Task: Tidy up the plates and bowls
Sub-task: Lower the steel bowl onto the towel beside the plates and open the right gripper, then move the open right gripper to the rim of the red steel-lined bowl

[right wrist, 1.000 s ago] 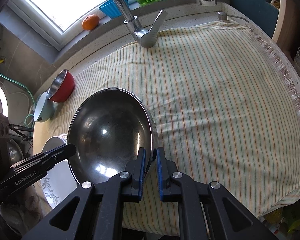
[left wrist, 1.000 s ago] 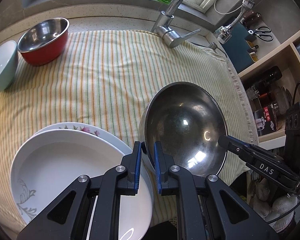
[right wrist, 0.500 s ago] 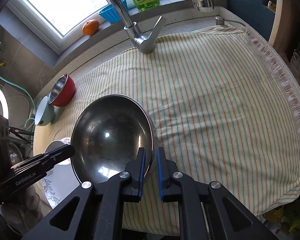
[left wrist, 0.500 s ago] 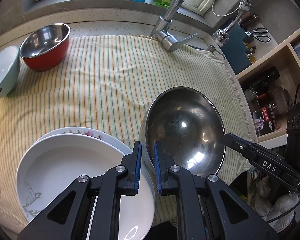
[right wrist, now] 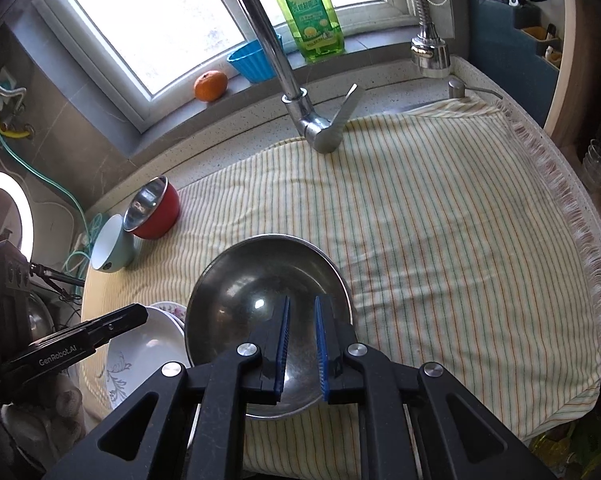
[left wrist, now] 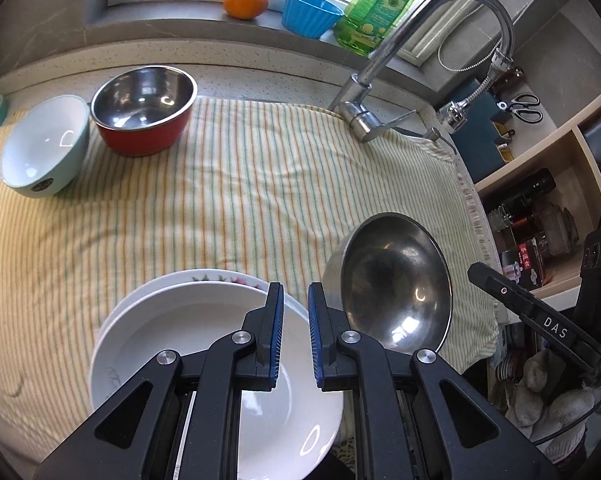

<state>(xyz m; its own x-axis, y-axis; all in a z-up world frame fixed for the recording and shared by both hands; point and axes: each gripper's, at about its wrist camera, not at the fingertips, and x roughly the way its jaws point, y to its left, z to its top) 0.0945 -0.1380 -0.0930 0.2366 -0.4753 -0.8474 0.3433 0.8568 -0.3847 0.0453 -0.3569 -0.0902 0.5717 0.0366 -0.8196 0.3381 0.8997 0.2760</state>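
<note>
A large steel bowl (left wrist: 396,280) (right wrist: 252,292) lies on the striped cloth (left wrist: 240,200), tilted, its left side against a stack of two plates. The top plate is plain white (left wrist: 188,332) (right wrist: 144,344); a floral plate (left wrist: 220,278) shows beneath it. My left gripper (left wrist: 295,292) hangs shut over the white plate's right rim, nothing between its pads. My right gripper (right wrist: 302,304) hovers shut above the steel bowl's inside, also empty. A red bowl with a steel lining (left wrist: 144,128) (right wrist: 158,216) and a pale green bowl (left wrist: 40,148) (right wrist: 108,248) stand at the far left.
A tall faucet (left wrist: 364,116) (right wrist: 320,132) rises at the cloth's far edge. On the sill sit an orange (left wrist: 245,2), a blue cup (left wrist: 308,12) and a green soap bottle (left wrist: 376,12). Shelves with bottles (left wrist: 540,208) stand at the right; a ring light (right wrist: 4,216) at the left.
Both grippers rose and pulled back. The steel bowl's rim, earlier between each gripper's fingers, now lies clear of both. The left gripper shifted left over the plates.
</note>
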